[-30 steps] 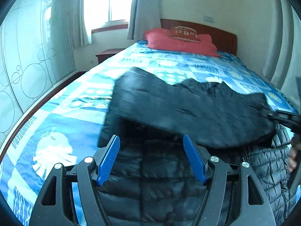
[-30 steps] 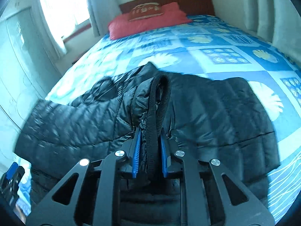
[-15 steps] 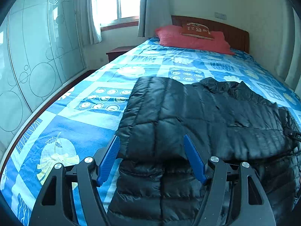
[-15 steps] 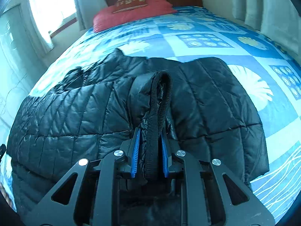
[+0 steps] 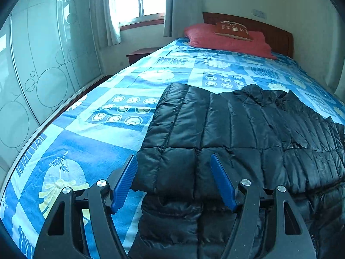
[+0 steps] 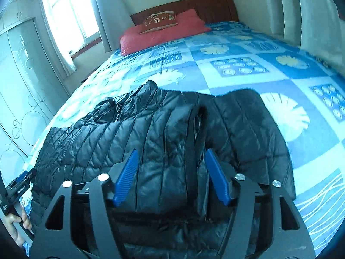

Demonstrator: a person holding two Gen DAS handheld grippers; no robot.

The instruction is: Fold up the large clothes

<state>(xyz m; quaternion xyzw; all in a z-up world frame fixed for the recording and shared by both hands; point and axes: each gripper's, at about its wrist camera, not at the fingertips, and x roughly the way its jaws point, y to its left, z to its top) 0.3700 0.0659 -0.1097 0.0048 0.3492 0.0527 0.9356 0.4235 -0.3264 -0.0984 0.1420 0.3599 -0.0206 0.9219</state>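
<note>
Hovering: left hand-held gripper (image 5: 173, 181) agape | right hand-held gripper (image 6: 170, 176) agape | jacket (image 5: 237, 133)

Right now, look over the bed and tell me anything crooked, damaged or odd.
Nothing looks damaged or spilled. The black puffer jacket lies folded across the blue patterned bedspread, its collar end bunched unevenly toward the pillows. Both the left tongs and right tongs are open, holding nothing.

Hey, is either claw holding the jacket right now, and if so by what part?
Nothing is held. The left claw and right claw are both open over the jacket.
</note>
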